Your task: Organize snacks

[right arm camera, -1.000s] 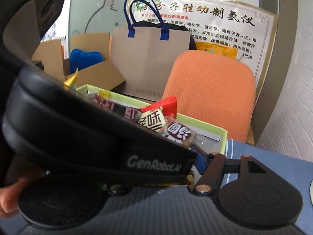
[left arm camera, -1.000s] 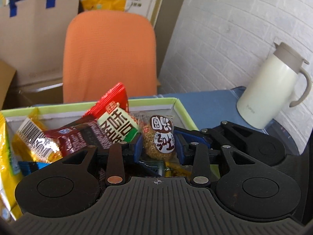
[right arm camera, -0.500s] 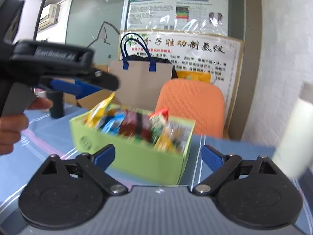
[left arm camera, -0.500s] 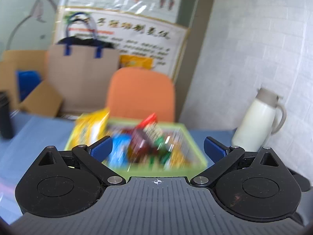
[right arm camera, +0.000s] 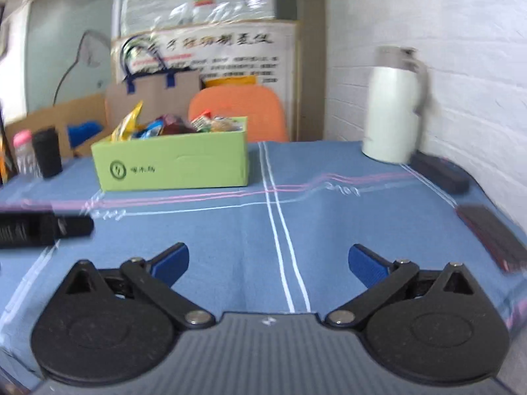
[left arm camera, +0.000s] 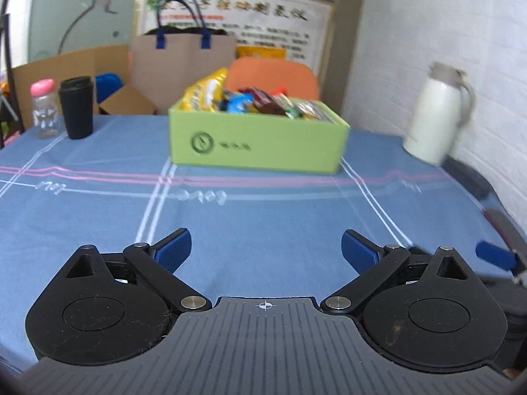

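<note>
A green cardboard box [left arm camera: 260,143] stands far back on the blue tablecloth and holds several snack packets [left arm camera: 253,100]. It also shows in the right wrist view [right arm camera: 171,166] with the snack packets [right arm camera: 171,126] sticking out of it. My left gripper [left arm camera: 266,250] is open and empty, low over the cloth, well in front of the box. My right gripper [right arm camera: 268,263] is open and empty, also near the table's front. A blue fingertip of the right gripper [left arm camera: 495,258] shows at the right edge of the left wrist view. The left gripper's black body [right arm camera: 42,228] shows at the left of the right wrist view.
A white thermos jug [left arm camera: 434,118] stands at the back right by the brick wall. A black cup [left arm camera: 76,107] and a pink-lidded jar [left arm camera: 44,108] stand at the back left. An orange chair [left arm camera: 273,77] and a paper bag [left arm camera: 182,65] are behind the table. Dark flat objects [right arm camera: 490,230] lie along the right edge.
My left gripper let go of a peanut packet in the box and opened. Both grippers then pulled back toward the table's front and lowered; the box is now far off.
</note>
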Tool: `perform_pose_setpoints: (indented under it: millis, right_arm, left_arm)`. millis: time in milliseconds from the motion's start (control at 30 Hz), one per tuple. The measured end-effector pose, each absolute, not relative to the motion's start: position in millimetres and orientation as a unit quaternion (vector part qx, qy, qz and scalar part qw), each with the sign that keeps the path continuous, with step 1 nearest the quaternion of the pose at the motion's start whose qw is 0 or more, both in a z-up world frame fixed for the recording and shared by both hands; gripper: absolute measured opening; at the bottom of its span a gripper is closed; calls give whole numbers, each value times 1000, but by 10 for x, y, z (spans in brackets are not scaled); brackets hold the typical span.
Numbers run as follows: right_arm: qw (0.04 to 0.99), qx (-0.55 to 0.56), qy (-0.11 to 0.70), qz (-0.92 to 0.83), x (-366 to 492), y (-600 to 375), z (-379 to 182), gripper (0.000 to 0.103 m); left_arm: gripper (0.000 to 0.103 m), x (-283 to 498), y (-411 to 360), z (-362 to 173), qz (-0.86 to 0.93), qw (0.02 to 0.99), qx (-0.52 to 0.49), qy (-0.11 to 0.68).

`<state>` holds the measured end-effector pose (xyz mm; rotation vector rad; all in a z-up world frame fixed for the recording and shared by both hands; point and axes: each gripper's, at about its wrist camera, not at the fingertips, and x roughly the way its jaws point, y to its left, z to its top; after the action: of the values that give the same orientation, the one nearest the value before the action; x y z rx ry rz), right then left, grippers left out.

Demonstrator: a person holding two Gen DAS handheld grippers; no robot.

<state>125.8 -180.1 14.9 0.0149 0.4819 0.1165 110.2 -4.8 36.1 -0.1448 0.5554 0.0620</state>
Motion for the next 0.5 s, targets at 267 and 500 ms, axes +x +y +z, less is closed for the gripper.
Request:
perform_pose_setpoints:
  millis: [267, 500]
  right_arm:
    - [972, 28, 235, -4, 754, -1929, 182, 103]
    - [973, 12, 232, -2, 455, -1989, 230, 103]
  left_arm:
    - [90, 716, -251, 257, 39, 960, -64, 269]
    - [90, 386, -331, 311, 48, 963, -59, 259]
